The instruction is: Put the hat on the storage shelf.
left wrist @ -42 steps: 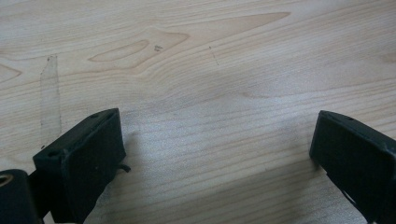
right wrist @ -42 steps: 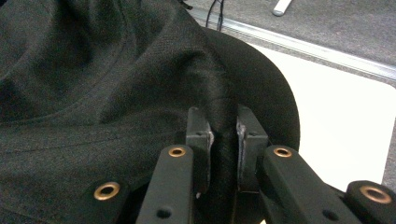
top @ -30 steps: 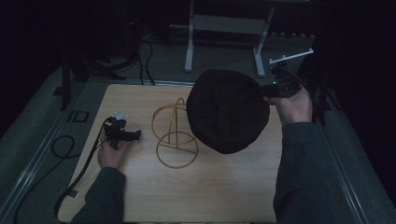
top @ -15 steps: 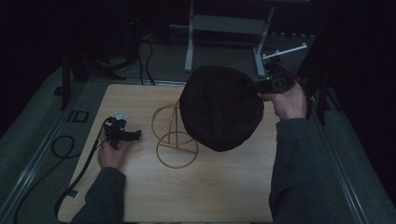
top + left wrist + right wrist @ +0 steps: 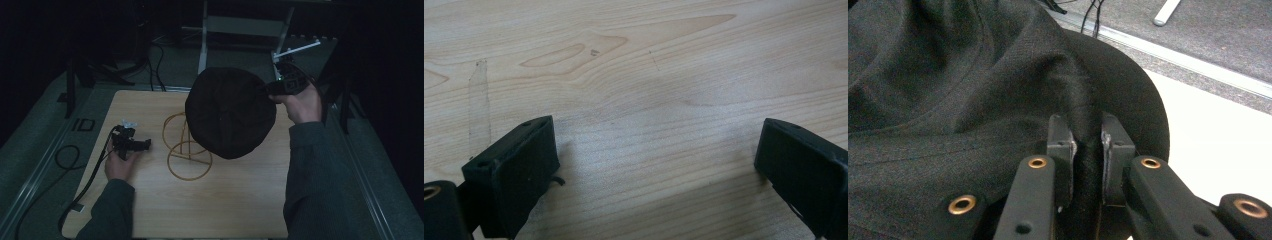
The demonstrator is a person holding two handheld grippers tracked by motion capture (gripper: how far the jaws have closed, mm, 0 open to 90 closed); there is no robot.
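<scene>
1. The hat (image 5: 230,112) hung in the air above the table (image 5: 150,210), just over the wire stand (image 5: 187,150), held up at its right edge.
2. The right gripper (image 5: 1087,145) was pinched tight on the hat's rim, a fold of dark cloth squeezed between its jaws.
3. The left gripper (image 5: 131,144) rested on the table to the left of the stand, jaws wide apart with nothing but bare wood between them.
4. The hat looked soft and light: the woven cloth creased and sagged around the grip, so it would likely flop rather than keep its shape.
5. The cloth seemed coarse, not slippery, and in no way fragile.
6. The thick stitched rim appeared the best place to grip; a second hold on the far edge would probably help spread the hat over the stand.
</scene>
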